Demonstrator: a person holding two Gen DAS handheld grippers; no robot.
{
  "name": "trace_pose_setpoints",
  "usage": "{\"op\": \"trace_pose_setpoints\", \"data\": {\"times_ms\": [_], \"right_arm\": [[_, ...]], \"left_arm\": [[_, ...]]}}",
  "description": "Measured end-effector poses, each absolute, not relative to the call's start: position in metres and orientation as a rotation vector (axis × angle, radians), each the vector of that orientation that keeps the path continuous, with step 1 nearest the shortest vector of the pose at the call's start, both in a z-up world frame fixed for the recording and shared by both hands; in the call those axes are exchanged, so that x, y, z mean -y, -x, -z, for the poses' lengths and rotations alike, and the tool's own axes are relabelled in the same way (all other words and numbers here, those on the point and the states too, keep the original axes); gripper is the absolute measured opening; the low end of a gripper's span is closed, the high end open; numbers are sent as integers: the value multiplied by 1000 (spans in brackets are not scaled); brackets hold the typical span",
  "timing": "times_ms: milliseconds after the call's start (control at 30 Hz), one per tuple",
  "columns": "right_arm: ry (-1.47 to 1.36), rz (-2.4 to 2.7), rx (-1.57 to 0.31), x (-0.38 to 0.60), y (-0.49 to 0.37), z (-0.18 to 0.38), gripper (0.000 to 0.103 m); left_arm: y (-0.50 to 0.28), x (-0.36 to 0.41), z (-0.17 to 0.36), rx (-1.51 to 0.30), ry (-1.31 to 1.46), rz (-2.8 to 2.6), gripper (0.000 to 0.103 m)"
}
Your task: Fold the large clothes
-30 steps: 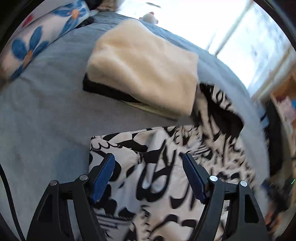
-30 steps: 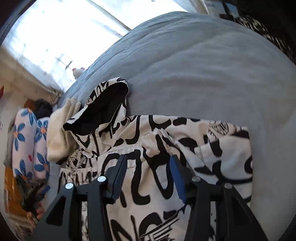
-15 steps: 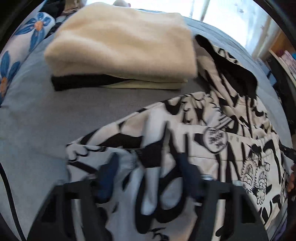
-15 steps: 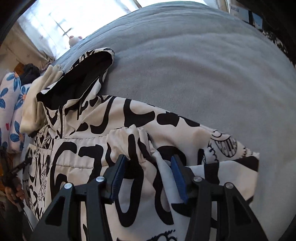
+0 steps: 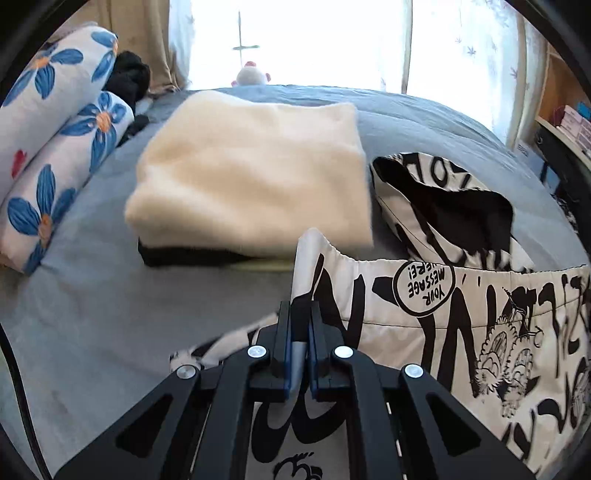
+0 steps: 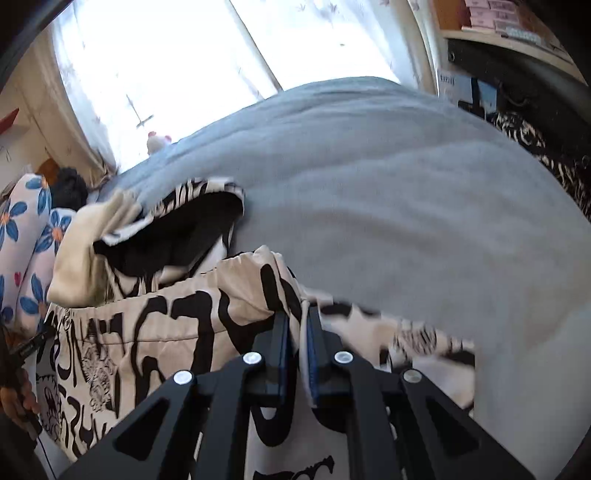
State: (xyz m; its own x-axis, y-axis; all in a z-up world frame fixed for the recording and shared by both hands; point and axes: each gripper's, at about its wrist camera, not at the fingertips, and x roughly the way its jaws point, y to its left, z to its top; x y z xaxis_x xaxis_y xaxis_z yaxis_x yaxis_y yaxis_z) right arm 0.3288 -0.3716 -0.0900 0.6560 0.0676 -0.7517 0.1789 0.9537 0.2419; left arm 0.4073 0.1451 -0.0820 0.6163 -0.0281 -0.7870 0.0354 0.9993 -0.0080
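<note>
A white hooded jacket with black graffiti print (image 5: 461,306) lies on a grey bed (image 5: 92,288); its black-lined hood (image 5: 454,210) points toward the window. My left gripper (image 5: 301,325) is shut on a pinched fold of the jacket's left side and holds it lifted off the bed. In the right wrist view my right gripper (image 6: 297,325) is shut on a raised fold of the same jacket (image 6: 166,332) at its right side. The hood (image 6: 177,240) shows beyond it.
A folded cream fleece on a dark garment (image 5: 255,184) sits just behind the jacket, touching the hood. Floral pillows (image 5: 55,147) line the left edge. A small plush toy (image 5: 251,75) sits by the window. Shelves (image 6: 498,22) stand right of the bed.
Both grippers went from open over the jacket to shut on folds of it. The pinched fabric has been lifted off the bed, and both views tilted up toward the window.
</note>
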Motion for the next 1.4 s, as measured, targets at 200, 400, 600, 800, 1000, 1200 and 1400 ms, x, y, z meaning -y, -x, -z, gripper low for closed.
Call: {"op": "trace_pose_setpoints", "data": {"times_ms": [200, 400, 600, 800, 1000, 1200, 1400], "right_arm": [[-269, 144, -1008, 364, -359, 157, 11], [-233, 238, -1025, 358, -351, 133, 26], [-198, 212, -872, 299, -314, 92, 48], [-132, -94, -974, 195, -303, 114, 48], [-62, -24, -990, 208, -292, 145, 57], [6, 294, -971, 311, -271, 149, 56], [-150, 320, -966, 379, -242, 152, 0]], "left_arm": [[-424, -136, 150, -989, -86, -31, 7], [-416, -136, 137, -949, -122, -103, 29], [-368, -129, 82, -793, 11, -57, 29], [-333, -80, 91, -872, 51, 85, 29], [-329, -100, 141, -944, -67, -2, 28], [-327, -170, 144, -941, -20, -44, 27], [-324, -187, 152, -942, -28, -62, 23]]}}
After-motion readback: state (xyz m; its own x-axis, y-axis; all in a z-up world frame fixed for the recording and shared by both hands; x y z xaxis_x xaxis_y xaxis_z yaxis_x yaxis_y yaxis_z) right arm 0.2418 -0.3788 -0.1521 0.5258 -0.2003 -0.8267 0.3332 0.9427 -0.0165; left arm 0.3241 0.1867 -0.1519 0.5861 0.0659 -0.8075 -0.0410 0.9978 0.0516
